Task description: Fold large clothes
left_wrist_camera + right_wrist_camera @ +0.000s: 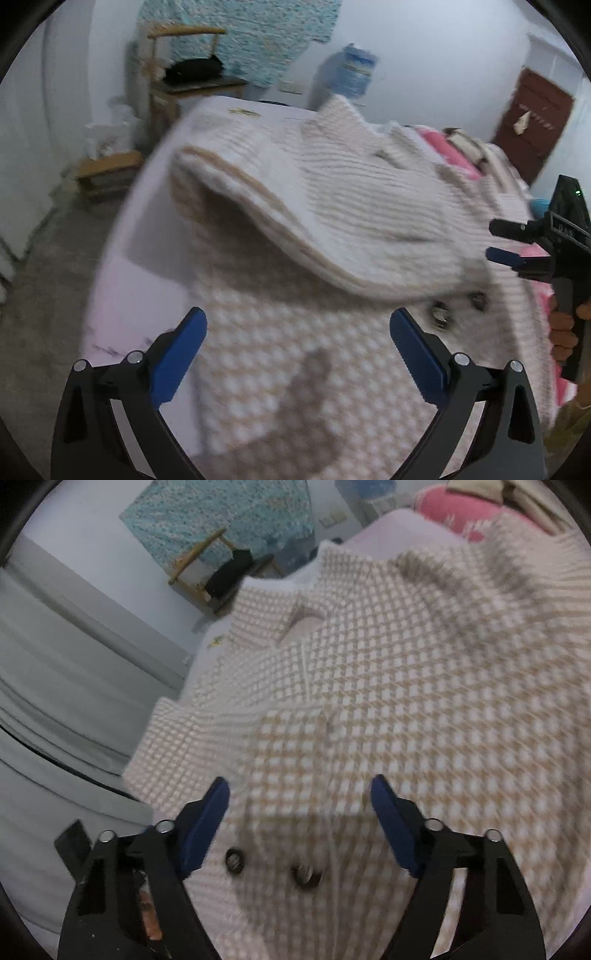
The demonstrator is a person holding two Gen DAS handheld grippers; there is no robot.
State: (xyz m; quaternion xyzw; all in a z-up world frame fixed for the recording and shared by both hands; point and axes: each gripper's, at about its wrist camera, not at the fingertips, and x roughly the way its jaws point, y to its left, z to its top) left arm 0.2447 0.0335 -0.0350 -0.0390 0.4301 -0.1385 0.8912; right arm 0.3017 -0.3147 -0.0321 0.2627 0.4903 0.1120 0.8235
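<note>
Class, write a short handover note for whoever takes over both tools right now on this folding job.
Left tool: open, holding nothing, above the checked coat.
Right tool: open, holding nothing, over the coat near its two dark buttons.
The coat lies spread on the bed; one part is lifted and turned over near the middle.
Done: coat laid out, one fold seemingly begun.
Left: finish the folds and flatten.

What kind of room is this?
Probably a bedroom at home: a checked coat lies spread on a bed, pink bedding is piled behind, and a wooden chair stands by the wall.
</note>
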